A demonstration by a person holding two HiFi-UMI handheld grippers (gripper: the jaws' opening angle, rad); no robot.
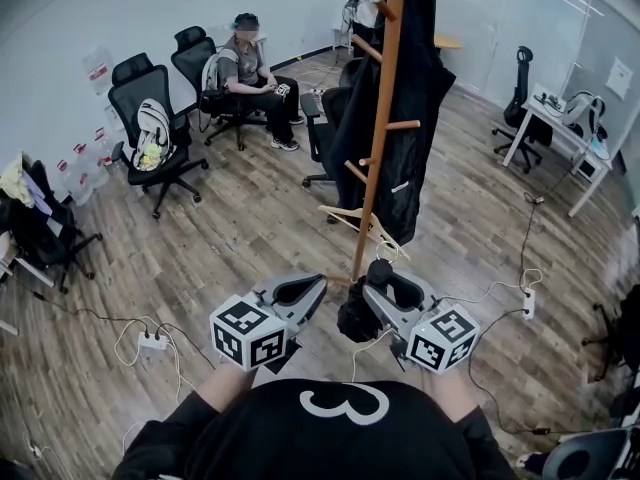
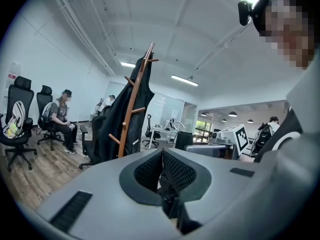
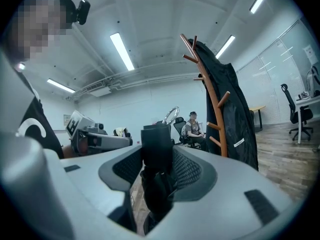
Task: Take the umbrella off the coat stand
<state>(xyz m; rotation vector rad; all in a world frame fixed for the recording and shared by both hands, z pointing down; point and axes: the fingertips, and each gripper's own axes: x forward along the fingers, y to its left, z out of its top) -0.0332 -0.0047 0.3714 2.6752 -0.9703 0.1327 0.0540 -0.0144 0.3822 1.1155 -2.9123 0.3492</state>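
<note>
Much of the frame is plank floor (image 1: pixel 240 238), seen from above in an open office; a tall wooden coat stand (image 1: pixel 378 138) rises at centre right with a black coat (image 1: pixel 420 88) hanging from its upper pegs; black office chairs (image 1: pixel 130 88) line the far wall, one carrying a backpack (image 1: pixel 152 136), another occupied by a seated person (image 1: pixel 250 68); in the foreground a person in a black shirt holds both tools low, near the foot of the stand; the right gripper (image 1: pixel 375 293) is clamped on a folded black umbrella (image 1: pixel 358 320), whose stubby handle (image 3: pixel 156 144) stands up between the pads while the bundled canopy hangs below them; the umbrella sits just beside the base of the pole, clear of every peg; the left gripper (image 1: pixel 318 286) has its jaws pressed together; a wooden hanger (image 1: pixel 355 223) dangles low on the stand; a white power strip (image 1: pixel 152 341) lies on the floor at left.
</note>
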